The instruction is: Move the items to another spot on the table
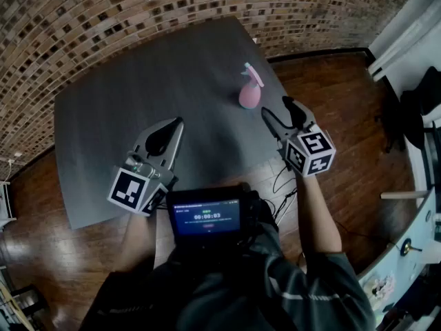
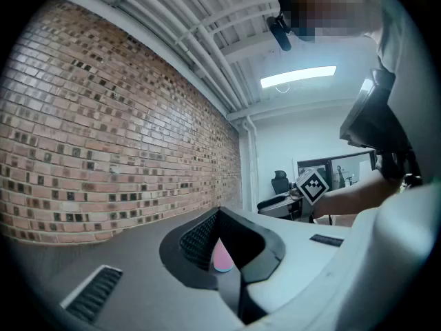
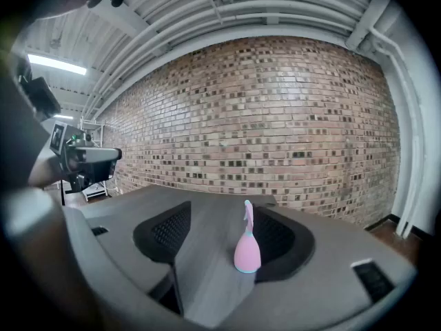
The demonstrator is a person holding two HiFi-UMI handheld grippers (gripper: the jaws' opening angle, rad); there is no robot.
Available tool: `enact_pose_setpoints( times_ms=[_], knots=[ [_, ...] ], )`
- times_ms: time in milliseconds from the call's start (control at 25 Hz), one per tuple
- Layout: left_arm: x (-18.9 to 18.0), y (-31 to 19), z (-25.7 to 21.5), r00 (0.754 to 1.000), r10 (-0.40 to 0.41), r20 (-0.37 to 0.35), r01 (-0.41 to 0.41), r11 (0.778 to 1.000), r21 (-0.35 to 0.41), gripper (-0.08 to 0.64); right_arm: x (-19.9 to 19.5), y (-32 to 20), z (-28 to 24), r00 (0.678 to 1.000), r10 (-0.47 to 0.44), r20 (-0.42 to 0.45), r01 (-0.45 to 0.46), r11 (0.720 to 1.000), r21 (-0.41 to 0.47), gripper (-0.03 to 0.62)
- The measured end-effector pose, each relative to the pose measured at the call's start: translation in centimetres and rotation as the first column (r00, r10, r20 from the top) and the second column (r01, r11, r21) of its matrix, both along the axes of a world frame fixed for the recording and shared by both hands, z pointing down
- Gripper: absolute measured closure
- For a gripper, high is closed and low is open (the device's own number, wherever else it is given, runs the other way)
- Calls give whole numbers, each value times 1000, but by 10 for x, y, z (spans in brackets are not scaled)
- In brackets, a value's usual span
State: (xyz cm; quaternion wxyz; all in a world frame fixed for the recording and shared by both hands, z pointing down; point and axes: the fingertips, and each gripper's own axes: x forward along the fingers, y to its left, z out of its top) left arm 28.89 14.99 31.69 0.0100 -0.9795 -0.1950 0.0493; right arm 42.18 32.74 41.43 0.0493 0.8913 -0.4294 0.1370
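A pink spray bottle (image 1: 249,94) with a pale teal trigger stands upright toward the far right of the grey table (image 1: 138,95). My right gripper (image 1: 277,109) hovers just right of it and a little nearer to me, jaws open and empty. In the right gripper view the bottle (image 3: 247,249) stands ahead between the open jaws of the right gripper (image 3: 224,211), closer to the right jaw and touching neither. My left gripper (image 1: 178,123) is over the table's near middle, shut with nothing held. Through the gap behind the left gripper's (image 2: 220,212) touching tips, the bottle (image 2: 222,256) shows far off.
A small screen (image 1: 207,219) hangs at the person's chest near the table's front edge. Cables (image 1: 284,185) trail over the wooden floor (image 1: 344,116) to the right. A brick wall (image 1: 103,19) runs behind the table. Furniture (image 1: 420,109) stands at the far right.
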Motion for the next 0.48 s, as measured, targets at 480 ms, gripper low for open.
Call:
enact_pose_setpoints(
  times_ms=[480],
  knots=[
    [66,-16,50,997,-31,74,31,1000,6,563,100,-24,93,996,-6,91,9,999,-35,255]
  ],
)
